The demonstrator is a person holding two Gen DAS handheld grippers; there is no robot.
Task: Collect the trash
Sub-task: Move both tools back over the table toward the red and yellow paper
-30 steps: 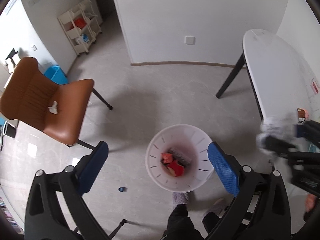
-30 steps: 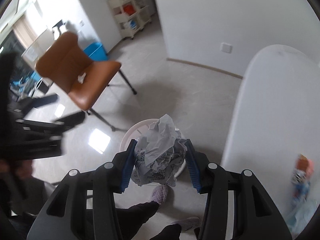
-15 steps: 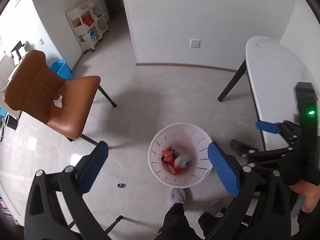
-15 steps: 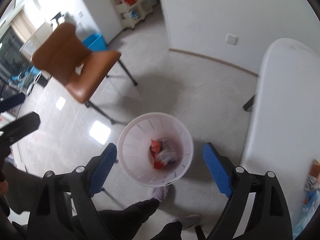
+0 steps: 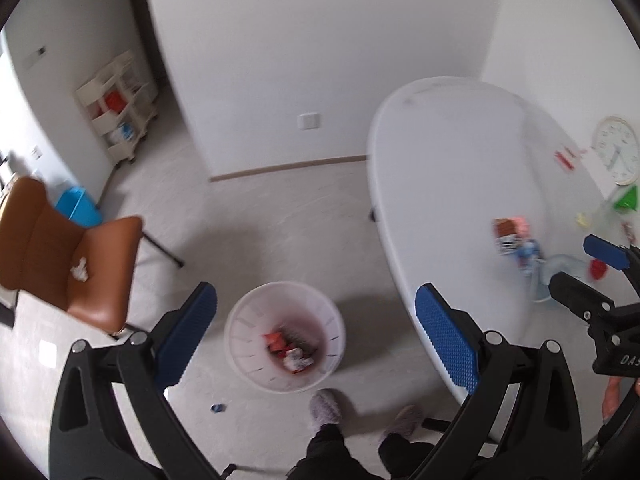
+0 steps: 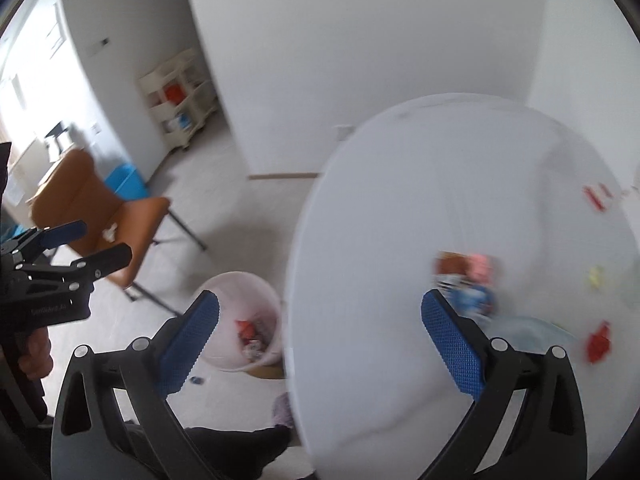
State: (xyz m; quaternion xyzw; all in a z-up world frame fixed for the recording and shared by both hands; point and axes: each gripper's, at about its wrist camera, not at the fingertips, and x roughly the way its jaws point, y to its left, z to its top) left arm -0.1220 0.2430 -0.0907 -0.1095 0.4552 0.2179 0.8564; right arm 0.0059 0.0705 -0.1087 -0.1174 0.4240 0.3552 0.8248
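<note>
The white slatted bin [image 5: 248, 360] stands on the floor beside the white table [image 5: 448, 184], with red and grey trash [image 5: 290, 350] inside. My left gripper [image 5: 315, 290] hangs open above it, nothing between its fingers. My right gripper [image 6: 320, 297] is over the table edge, its jaws opening and empty. On the table lie a brown-pink wrapper [image 6: 464, 268], a blue-white packet [image 5: 528, 252], clear plastic [image 6: 528, 328] and a red scrap [image 6: 598, 342]. A crumpled tissue [image 5: 80, 272] rests on the brown chair [image 5: 40, 248]. A small blue scrap [image 5: 218, 408] lies on the floor.
The person's slippered feet [image 5: 326, 404] stand just below the bin. A cream shelf cart [image 5: 120, 120] and a blue tub [image 5: 78, 210] sit by the far wall. A clock [image 5: 616, 154] and a green object [image 5: 628, 200] are at the table's far right.
The right gripper opened and its crumpled paper wad dropped into the bin. Both grippers then rose and swung right, bringing the table and its litter into view.
</note>
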